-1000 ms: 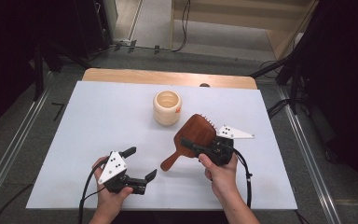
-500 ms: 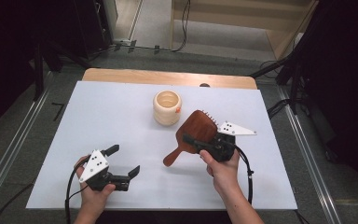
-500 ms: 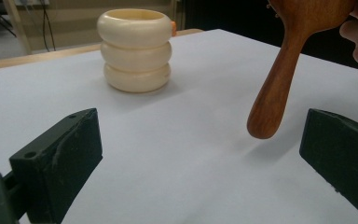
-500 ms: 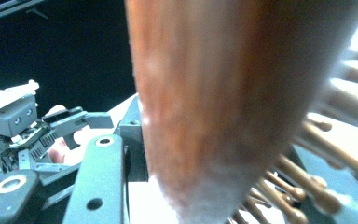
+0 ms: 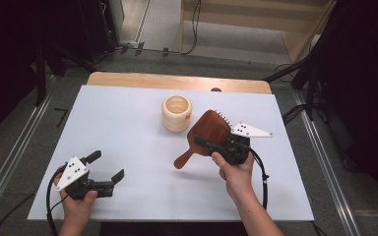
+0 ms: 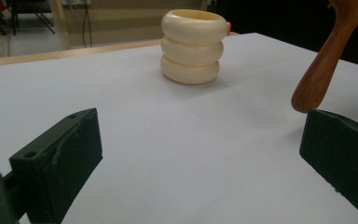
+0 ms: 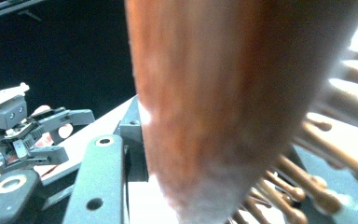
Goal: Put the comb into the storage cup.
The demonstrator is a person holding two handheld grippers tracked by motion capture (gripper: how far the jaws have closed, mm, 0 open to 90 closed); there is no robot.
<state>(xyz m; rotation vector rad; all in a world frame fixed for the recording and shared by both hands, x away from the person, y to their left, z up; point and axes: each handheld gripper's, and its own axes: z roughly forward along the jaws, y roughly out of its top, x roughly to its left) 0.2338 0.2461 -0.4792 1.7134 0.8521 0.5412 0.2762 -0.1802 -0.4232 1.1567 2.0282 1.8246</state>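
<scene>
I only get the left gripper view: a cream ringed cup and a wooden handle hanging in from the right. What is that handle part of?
Observer: A wooden hairbrush, with pins on one face.
Operator: What holds it up?
Observer: The right gripper, shut on the brush head, handle end pointing down toward the white table.
Operator: And my own gripper?
Observer: The left gripper is open and empty, near the table's front left corner, apart from the cup.

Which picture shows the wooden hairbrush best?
The high view: the whole hairbrush shows there, clamped in the right gripper, handle pointing down-left. The left gripper view catches just its handle. The right gripper view shows a blurry close-up of its back and bristles.
</scene>
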